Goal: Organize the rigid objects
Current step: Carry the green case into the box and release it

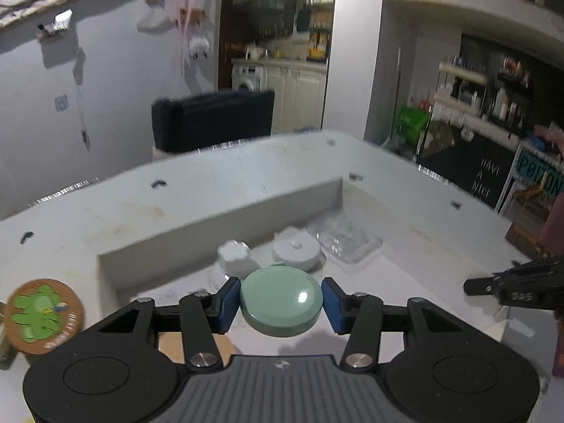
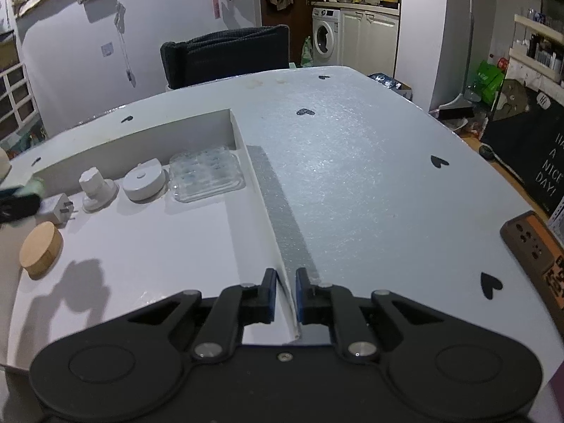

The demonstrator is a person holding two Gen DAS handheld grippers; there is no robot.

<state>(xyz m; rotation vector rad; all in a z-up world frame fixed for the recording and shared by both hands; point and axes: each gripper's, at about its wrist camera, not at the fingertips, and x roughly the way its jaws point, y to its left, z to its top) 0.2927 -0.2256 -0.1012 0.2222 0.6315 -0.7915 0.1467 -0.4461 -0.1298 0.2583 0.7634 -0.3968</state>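
A white table [image 2: 352,162] was seen bearing a shallow white box [image 2: 148,246]; the box's right wall was clamped between the nearly closed jaws of the right gripper [image 2: 283,294]; a green disc [image 1: 281,303] was held over the box, pinched between the pads of the left gripper [image 1: 281,305]; inside lay a clear tray [image 2: 206,172], a wooden disc [image 2: 40,248], a white puck [image 2: 144,183], a knob [image 2: 97,188] and, seemingly, a plug [image 2: 58,208].
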